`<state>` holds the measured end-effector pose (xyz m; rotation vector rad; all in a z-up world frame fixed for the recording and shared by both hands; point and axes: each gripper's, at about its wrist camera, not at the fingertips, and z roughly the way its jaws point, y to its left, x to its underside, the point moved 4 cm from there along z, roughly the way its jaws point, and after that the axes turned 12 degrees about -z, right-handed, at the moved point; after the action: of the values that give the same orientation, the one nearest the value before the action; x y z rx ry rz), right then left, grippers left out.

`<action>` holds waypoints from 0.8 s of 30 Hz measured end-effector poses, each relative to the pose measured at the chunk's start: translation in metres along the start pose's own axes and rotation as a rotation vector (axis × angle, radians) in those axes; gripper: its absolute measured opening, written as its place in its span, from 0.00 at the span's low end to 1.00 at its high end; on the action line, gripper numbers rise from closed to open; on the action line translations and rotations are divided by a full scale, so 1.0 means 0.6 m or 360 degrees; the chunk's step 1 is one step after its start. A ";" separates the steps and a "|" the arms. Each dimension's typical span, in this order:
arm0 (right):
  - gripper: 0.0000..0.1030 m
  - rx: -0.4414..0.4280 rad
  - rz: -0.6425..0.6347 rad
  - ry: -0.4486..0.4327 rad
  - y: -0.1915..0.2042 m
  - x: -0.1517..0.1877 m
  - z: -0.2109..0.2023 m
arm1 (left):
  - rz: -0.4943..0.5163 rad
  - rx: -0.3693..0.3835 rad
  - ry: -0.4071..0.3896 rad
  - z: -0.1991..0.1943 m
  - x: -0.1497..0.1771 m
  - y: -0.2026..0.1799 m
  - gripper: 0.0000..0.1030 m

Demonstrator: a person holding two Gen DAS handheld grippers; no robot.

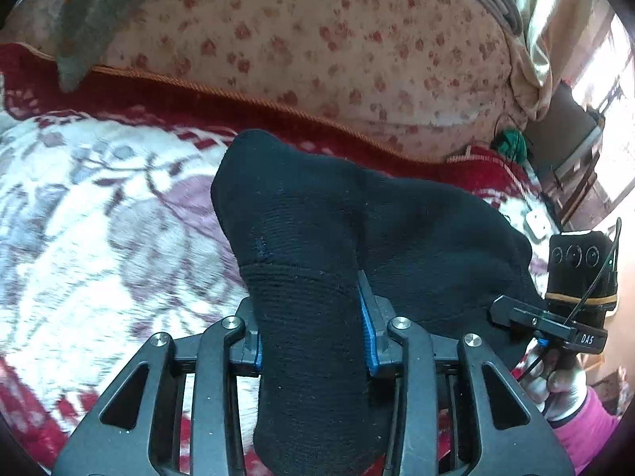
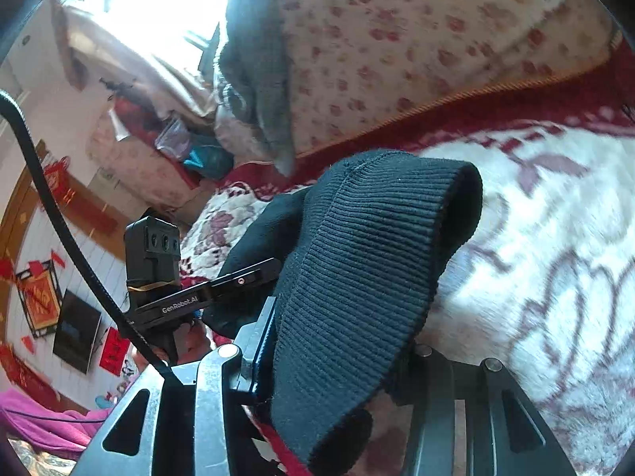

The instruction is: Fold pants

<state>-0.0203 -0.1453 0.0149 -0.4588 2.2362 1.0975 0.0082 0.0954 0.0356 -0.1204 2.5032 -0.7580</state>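
The black knitted pants (image 1: 317,206) are lifted over a red and white patterned blanket (image 1: 99,218). In the left wrist view my left gripper (image 1: 313,337) is shut on a ribbed band of the pants, with the cloth filling the gap between its blue pads (image 1: 367,337). In the right wrist view my right gripper (image 2: 337,353) is shut on a ribbed cuff of the black pants (image 2: 377,238). Its left pad (image 2: 264,337) lies against the cloth, and its right finger is hidden behind the fabric. The pants hang between the two grippers, which are close together.
A large floral cushion (image 1: 317,39) lies behind the blanket, with a grey cloth (image 1: 87,20) draped over it. A green ball of yarn (image 1: 512,142) and a white power strip (image 1: 535,222) sit at the right. A hand in a pink sleeve (image 1: 583,428) holds the right gripper.
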 end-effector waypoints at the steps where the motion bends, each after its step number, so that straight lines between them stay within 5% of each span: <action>1: 0.42 -0.0018 -0.0014 -0.0001 0.008 -0.007 0.005 | -0.0014 -0.0001 -0.0016 -0.010 -0.005 0.006 0.33; 12: 0.42 -0.0204 -0.0156 0.0062 0.110 -0.061 0.132 | -0.0142 -0.0188 -0.0242 -0.137 -0.049 0.130 0.33; 24: 0.42 -0.0260 -0.0178 0.0240 0.160 -0.059 0.301 | -0.0319 -0.0341 -0.0304 -0.170 -0.055 0.267 0.33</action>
<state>0.0202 0.0580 0.0086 -0.7487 2.2271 1.2275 -0.0044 0.2879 0.0366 -0.5021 2.4044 -0.5246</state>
